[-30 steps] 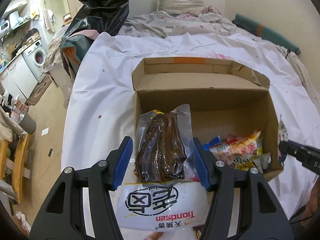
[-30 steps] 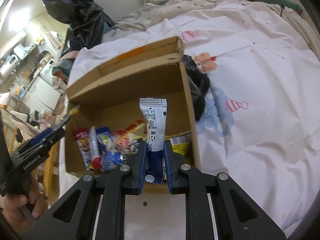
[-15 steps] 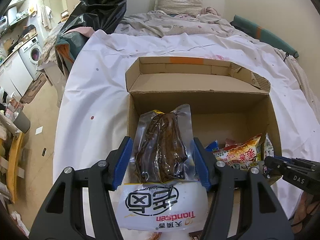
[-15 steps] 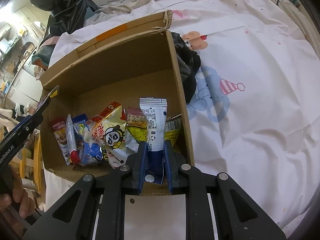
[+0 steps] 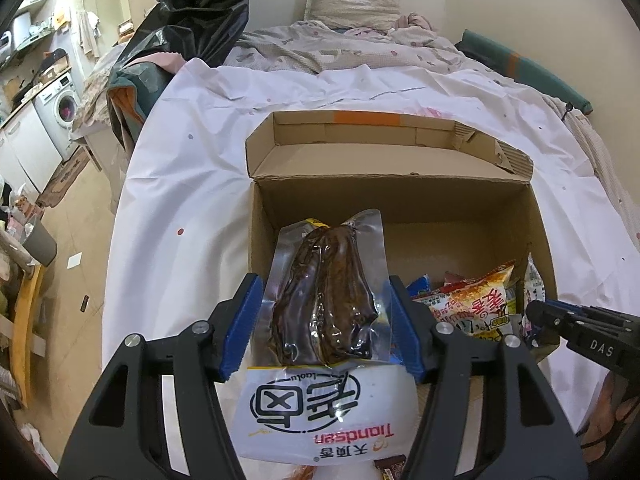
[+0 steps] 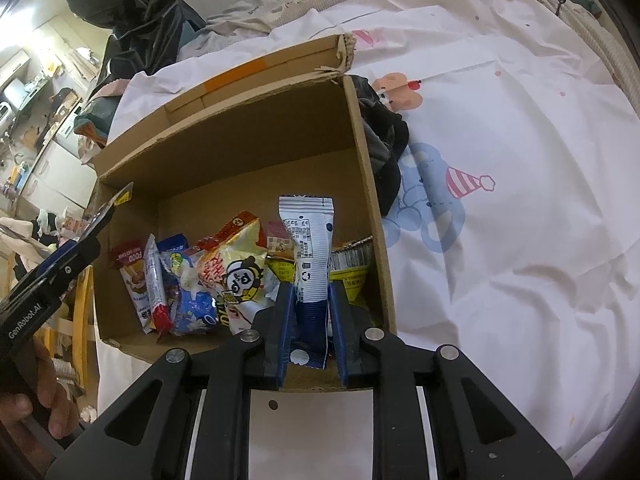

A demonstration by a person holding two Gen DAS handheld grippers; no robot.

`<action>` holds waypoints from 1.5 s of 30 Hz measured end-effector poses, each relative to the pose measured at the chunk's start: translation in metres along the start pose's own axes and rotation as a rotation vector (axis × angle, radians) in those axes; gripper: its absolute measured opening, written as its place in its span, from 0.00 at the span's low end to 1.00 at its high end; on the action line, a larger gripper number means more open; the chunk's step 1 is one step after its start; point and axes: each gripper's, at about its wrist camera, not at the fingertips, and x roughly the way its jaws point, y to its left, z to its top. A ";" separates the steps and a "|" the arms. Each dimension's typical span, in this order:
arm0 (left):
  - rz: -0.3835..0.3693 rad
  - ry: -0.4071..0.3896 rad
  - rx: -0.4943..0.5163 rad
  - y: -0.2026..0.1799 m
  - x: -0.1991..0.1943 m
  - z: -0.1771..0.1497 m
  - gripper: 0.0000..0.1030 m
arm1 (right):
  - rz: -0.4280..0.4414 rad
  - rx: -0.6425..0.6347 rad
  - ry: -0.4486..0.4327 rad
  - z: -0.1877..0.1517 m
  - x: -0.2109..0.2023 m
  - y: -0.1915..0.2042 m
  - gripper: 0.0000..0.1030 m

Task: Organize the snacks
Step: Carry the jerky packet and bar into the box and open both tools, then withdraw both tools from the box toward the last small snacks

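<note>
An open cardboard box [image 5: 400,200] [image 6: 256,152] lies on a white bedsheet, with several snack packets [image 6: 224,272] [image 5: 476,300] along its near side. My left gripper [image 5: 326,312] is shut on a clear vacuum pack of dark braised meat [image 5: 328,292] with a white printed end, held over the box's near left corner. My right gripper [image 6: 310,308] is shut on a narrow white and blue packet [image 6: 308,248], upright, low over the near right part of the box. Each gripper shows at the edge of the other's view.
A dark cloth [image 6: 384,152] lies against the box's right wall. A black plastic bag [image 5: 188,4] stands at the bed's far left corner. A rumpled quilt and pillow [image 5: 352,20] lie at the far end. The floor and a washing machine [image 5: 60,104] are left of the bed.
Both grippers have moved forward over the box with their packets. The right one has lowered the white and blue packet towards the snacks inside. Both grips are unchanged.
</note>
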 end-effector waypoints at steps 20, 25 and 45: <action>-0.009 -0.043 -0.029 0.006 -0.010 0.000 0.88 | 0.014 0.019 -0.062 0.005 -0.010 0.002 0.63; -0.009 -0.046 -0.025 0.005 -0.012 -0.002 0.88 | 0.014 0.030 -0.068 0.007 -0.011 0.000 0.63; -0.007 -0.033 -0.009 0.014 -0.046 -0.036 0.88 | 0.116 0.056 -0.065 -0.036 -0.034 0.016 0.63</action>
